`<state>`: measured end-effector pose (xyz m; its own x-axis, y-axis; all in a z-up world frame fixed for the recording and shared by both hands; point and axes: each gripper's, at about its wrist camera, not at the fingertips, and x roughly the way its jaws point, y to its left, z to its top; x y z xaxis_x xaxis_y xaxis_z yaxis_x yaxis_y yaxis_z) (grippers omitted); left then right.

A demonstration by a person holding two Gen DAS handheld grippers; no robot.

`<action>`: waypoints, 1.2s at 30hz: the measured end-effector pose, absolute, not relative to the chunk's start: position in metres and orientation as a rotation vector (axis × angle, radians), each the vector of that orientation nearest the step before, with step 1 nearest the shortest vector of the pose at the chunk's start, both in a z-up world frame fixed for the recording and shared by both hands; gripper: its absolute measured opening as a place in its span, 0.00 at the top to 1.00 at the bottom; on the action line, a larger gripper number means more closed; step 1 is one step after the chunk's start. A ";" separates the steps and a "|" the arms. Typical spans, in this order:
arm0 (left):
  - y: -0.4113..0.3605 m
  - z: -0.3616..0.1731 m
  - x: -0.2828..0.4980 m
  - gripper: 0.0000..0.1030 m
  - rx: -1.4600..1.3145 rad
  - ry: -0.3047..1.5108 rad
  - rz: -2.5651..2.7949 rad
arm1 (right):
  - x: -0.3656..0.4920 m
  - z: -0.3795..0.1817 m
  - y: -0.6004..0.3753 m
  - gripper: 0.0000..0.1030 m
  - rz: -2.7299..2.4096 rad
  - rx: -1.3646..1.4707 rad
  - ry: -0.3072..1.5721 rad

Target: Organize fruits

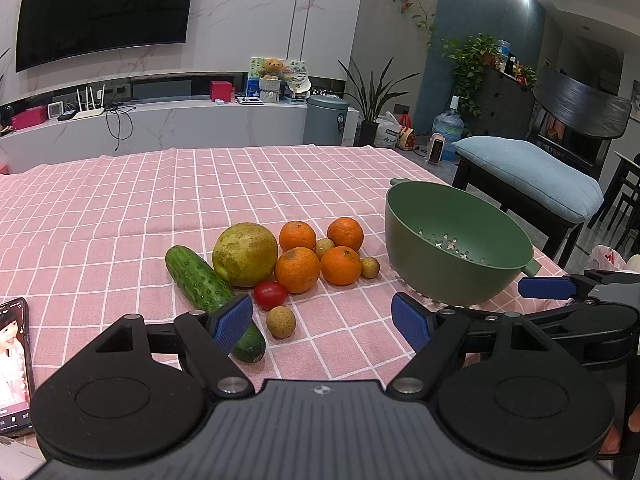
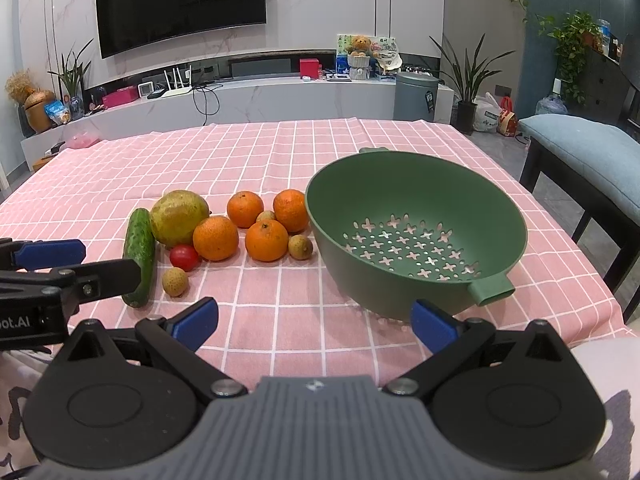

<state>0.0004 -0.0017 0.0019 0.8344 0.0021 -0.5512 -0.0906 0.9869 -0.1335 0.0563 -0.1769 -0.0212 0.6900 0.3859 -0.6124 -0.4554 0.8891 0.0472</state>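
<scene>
Meanwhile both grippers are hovering released over the near edge of the pink checked tablecloth [image 2: 280, 152]: the left gripper [image 1: 322, 322] is facing the fruit pile [image 1: 298, 256] (cucumber [image 1: 200, 280] beside it) mid-cloth, and the right gripper [image 2: 316, 322] is facing the empty green colander [image 2: 416, 232] toward the right edge.

Both wrist views sit low at the near edge of the pink checked cloth-covered worktop [image 1: 120, 184], facing the far wall. Shared ahead of both jaws: green perforated plastic colander [image 2: 400, 184], fruit pile. Left view nearer the pile.
</scene>
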 end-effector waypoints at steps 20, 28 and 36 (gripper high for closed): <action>-0.002 0.002 0.000 0.10 -0.157 0.584 0.048 | 0.055 -0.019 -0.174 0.04 0.463 -0.118 0.668; -0.002 0.002 0.000 0.10 -0.156 0.584 0.048 | 0.055 -0.019 -0.173 0.04 0.463 -0.120 0.670; -0.002 0.002 0.001 0.10 -0.159 0.587 0.050 | 0.055 -0.020 -0.174 0.04 0.462 -0.120 0.675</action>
